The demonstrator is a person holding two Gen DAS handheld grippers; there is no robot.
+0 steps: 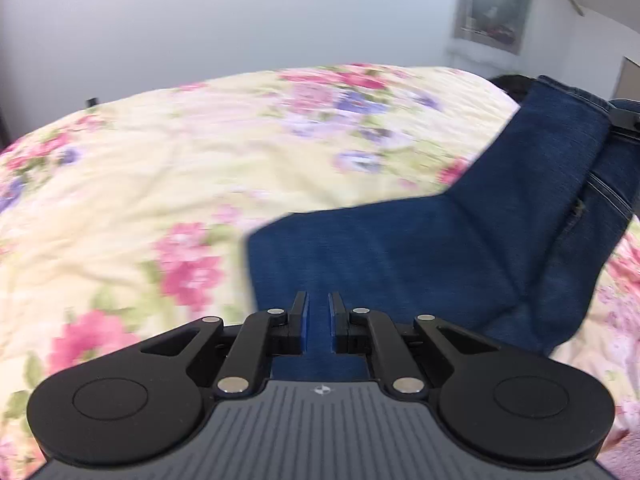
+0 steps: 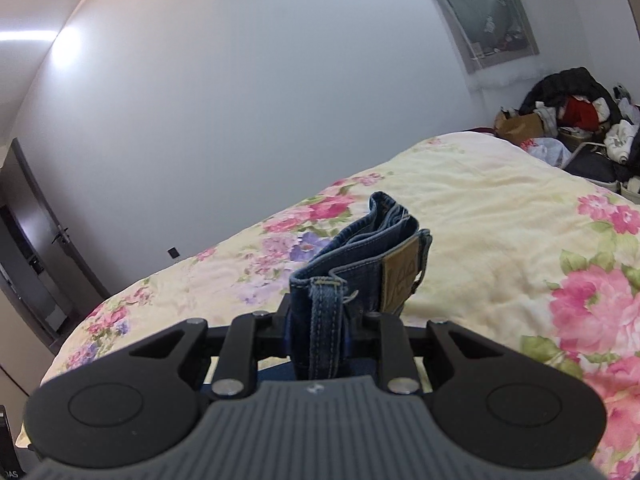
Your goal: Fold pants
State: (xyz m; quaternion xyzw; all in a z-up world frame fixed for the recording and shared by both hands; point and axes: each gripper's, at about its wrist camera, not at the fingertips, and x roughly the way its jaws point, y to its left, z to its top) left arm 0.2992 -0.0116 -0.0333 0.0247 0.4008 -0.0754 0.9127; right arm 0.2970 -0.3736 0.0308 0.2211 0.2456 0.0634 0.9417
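Dark blue jeans [image 1: 460, 248] hang lifted over the floral bedspread [image 1: 168, 168]. My left gripper [image 1: 319, 308] is nearly shut on a fold of the denim near the leg end, with fabric between the blue pads. At the right edge of the left wrist view the other gripper [image 1: 624, 118] holds the jeans' top. In the right wrist view my right gripper [image 2: 320, 320] is shut on the bunched waistband [image 2: 360, 256], by a belt loop and next to the tan leather patch [image 2: 400, 276].
The bedspread [image 2: 480, 208] fills the lower half of both views. A pile of clothes and bags [image 2: 576, 120] lies beyond the bed's far right. A dark door [image 2: 36, 240] stands at the left, and a hanging cloth [image 2: 480, 8] is on the wall.
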